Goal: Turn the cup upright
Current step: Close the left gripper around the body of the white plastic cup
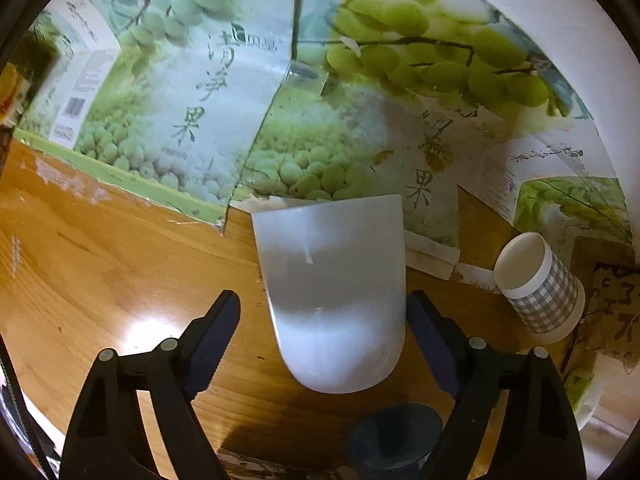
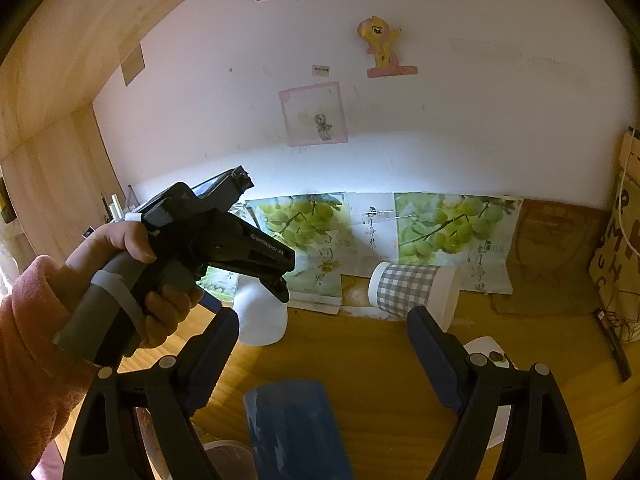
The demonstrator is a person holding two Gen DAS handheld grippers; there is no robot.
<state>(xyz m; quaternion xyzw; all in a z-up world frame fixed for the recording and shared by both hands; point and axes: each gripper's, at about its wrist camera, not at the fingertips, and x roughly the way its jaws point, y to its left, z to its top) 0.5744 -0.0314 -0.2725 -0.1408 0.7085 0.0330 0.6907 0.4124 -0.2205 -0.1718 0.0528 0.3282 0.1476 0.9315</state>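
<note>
A wooden bench (image 1: 100, 272) spreads beneath the left jaws. Ahead of them, grape-printed cardboard (image 1: 192, 112) leans along the bench's far edge. A gingham-patterned cup (image 1: 540, 288) lies on its side to the right of the left jaws. A blue cup (image 2: 292, 428) sits low between the right jaws. High above them, a yellow pony sticker (image 2: 382, 46) and a pink-bordered drawing (image 2: 314, 114) hang on the white wall (image 2: 480, 120).
</note>
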